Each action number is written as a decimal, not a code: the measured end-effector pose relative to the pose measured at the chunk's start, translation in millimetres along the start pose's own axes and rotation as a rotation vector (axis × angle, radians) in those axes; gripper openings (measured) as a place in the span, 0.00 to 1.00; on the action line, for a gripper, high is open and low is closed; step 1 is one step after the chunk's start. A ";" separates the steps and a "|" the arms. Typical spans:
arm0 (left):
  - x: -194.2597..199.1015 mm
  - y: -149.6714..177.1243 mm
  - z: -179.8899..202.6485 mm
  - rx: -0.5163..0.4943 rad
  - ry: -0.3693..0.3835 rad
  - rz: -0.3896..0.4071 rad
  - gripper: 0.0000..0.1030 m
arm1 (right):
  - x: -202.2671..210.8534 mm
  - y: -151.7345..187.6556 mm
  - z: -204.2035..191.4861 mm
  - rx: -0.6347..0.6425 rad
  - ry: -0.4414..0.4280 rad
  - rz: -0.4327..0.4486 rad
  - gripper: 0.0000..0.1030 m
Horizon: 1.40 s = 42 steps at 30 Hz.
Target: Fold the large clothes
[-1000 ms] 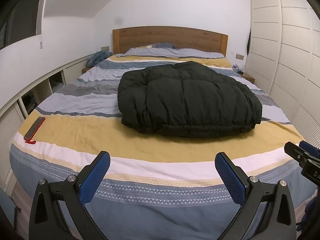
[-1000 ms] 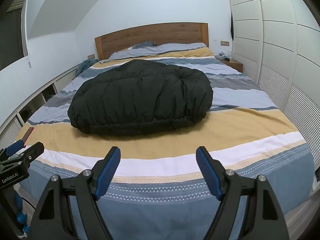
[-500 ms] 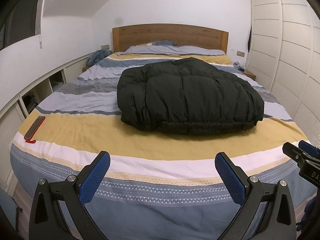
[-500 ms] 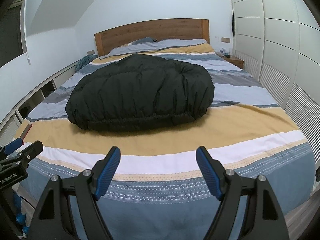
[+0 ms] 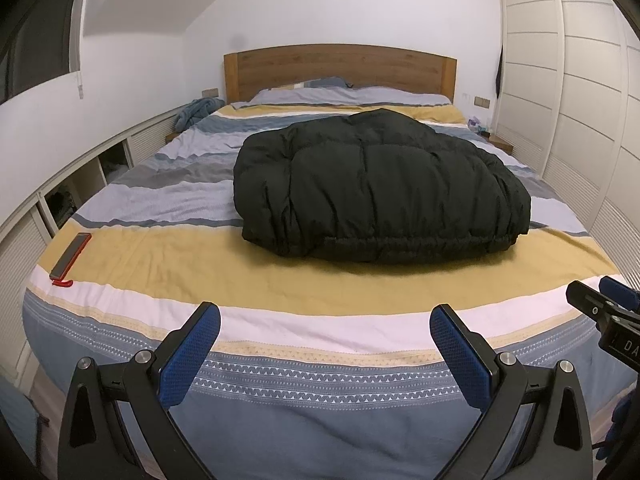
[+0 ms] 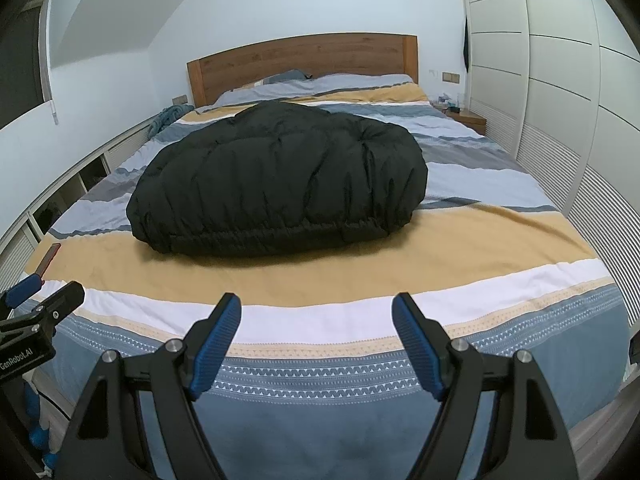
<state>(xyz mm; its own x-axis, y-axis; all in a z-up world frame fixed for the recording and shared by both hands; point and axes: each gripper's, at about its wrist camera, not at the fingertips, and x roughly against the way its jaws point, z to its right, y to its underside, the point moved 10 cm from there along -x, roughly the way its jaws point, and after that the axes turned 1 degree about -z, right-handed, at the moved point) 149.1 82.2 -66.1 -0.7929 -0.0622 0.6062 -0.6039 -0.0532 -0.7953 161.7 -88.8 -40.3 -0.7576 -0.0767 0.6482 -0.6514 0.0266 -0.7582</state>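
On my left I see a low white cabinet running along the wall, with open cubbies; something dark sits in one of them, too dim for me to identify.

The black puffer jacket lies in a bulky folded mound in the middle of the bed, on the striped duvet, its elasticated hem facing me and resting on the wide yellow band. From my right camera the same jacket sits a little left of centre.

Near the bed's left edge a flat grey object with a red rim lies on the yellow stripe, well apart from the jacket. A crumpled blue cloth is heaped beside the wooden headboard, and pillows lie under it. A small nightstand stands at the right, against the white wardrobe. Nothing lies between my tools and the jacket but bare duvet.

My left hand-held gripper hovers over the foot of the bed with its blue pads spread wide, holding nothing and touching nothing. My right hand-held gripper is likewise spread wide and empty, beside the left one, both short of the jacket.
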 end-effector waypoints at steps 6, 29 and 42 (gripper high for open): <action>-0.6 2.0 -0.2 -0.003 0.003 -0.006 0.99 | -0.8 1.2 2.1 -0.003 0.001 -0.002 0.75; -3.3 6.4 -0.5 -0.018 0.006 -0.018 1.00 | -2.7 7.1 8.6 0.001 0.006 -0.020 0.75; -5.6 7.5 -3.4 -0.016 0.011 -0.027 1.00 | -2.7 7.2 8.4 0.004 0.009 -0.021 0.75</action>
<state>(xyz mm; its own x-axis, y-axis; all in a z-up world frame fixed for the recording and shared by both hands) 148.7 85.5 -75.5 -0.7772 -0.0496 0.6273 -0.6261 -0.0385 -0.7788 159.4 -96.8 -48.1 -0.7444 -0.0682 0.6643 -0.6667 0.0212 -0.7450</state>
